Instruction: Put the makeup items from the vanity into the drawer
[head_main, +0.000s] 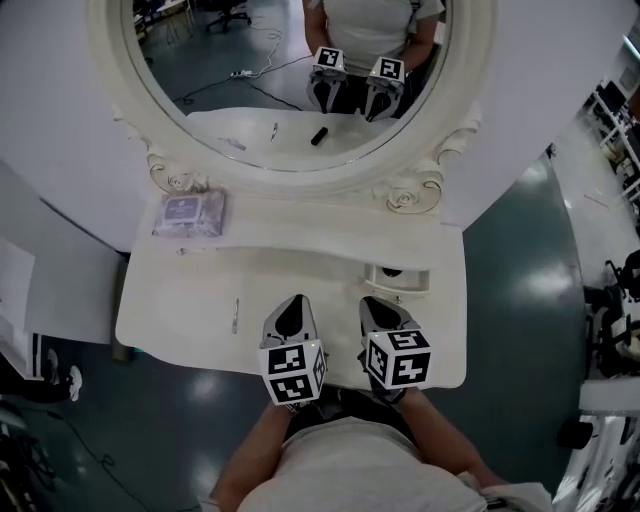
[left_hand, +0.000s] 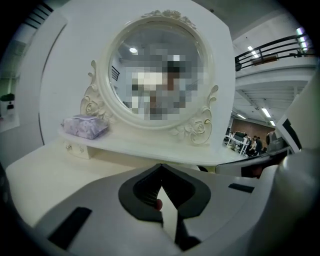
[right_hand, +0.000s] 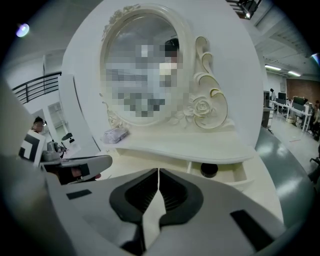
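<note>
Approach step: your left gripper (head_main: 293, 303) and right gripper (head_main: 378, 305), jaws closed and empty, sit bottom centre. The pencil (head_main: 235, 315) lies on the tabletop (head_main: 170, 310) just left; open the left jaws over it next.

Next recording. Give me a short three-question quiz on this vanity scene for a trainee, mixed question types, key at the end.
1. True or false: the drawer is closed.
2. Where does the purple packet lie? A) on the shelf B) in the drawer C) on the floor
3. Fill in: the left gripper and the right gripper both have their jaws ___.
Key: 1 false, it stands open with a dark round item inside. 2 A. 3 shut.
</note>
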